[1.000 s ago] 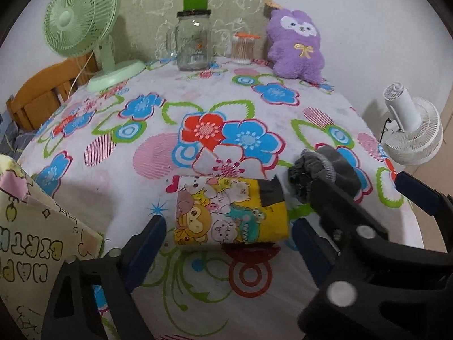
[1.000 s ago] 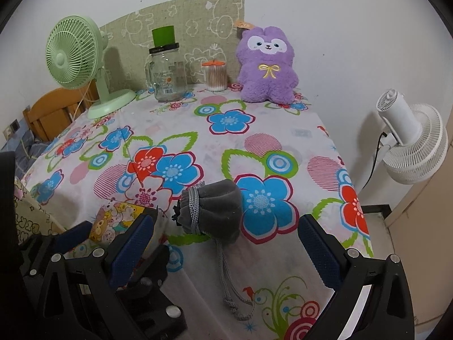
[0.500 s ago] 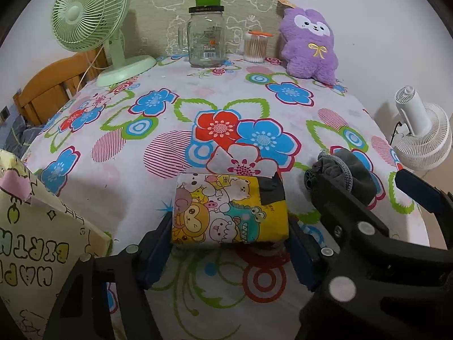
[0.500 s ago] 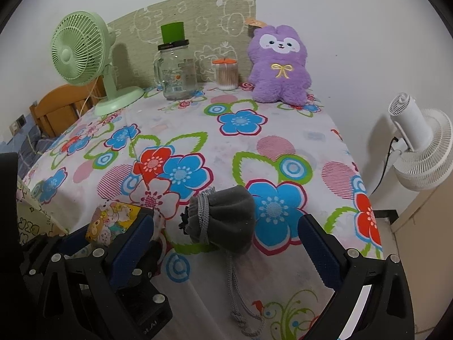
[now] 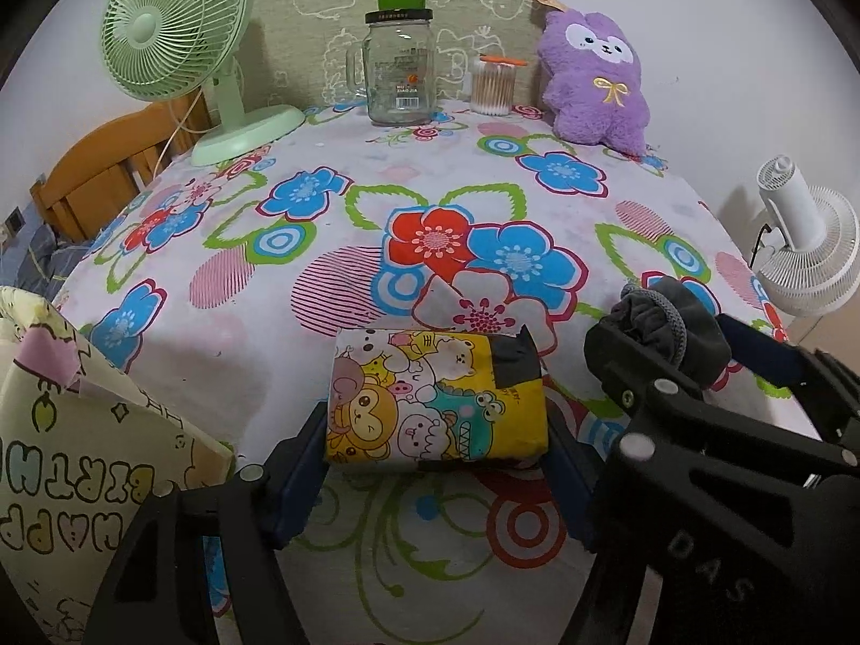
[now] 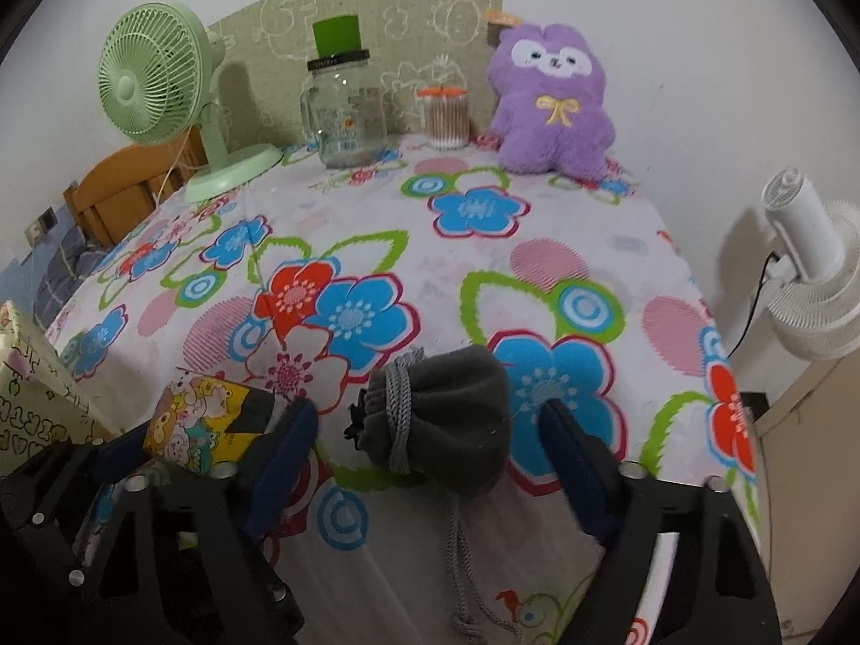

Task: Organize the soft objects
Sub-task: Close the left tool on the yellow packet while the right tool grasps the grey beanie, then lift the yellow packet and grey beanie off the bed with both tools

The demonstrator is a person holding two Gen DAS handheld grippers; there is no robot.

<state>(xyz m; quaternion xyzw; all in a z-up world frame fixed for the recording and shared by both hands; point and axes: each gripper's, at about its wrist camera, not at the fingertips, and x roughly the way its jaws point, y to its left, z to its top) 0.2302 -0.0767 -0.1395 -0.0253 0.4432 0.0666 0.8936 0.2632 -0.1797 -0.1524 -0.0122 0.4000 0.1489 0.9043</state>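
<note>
**A:** Since you hold the left gripper [image 5: 435, 457] low at the table's [image 5: 215, 376] near edge, its two blue fingers [image 5: 301, 462] can press the short ends of the cartoon packet [image 5: 430, 398], so you are clenched on that packet from both sides.

**B:** Which way does it lie?

**A:** Its long axis runs side to side, along the near edge, with the dark end pointing toward the table's right edge. I judge that crosswise lie is why you come in straight from the front.

**B:** And from your right-hand camera?

**A:** Your right gripper [image 6: 430, 430] is spread wide around the grey pouch [image 6: 451, 419]. One finger touches its right flank, the other stands apart on the left, so nothing is grasped yet. The pouch sits near the near edge, right of the packet [image 6: 204, 419]. Its tied mouth points left, and its cord [image 6: 457, 564] trails down over the near edge toward you.
</note>
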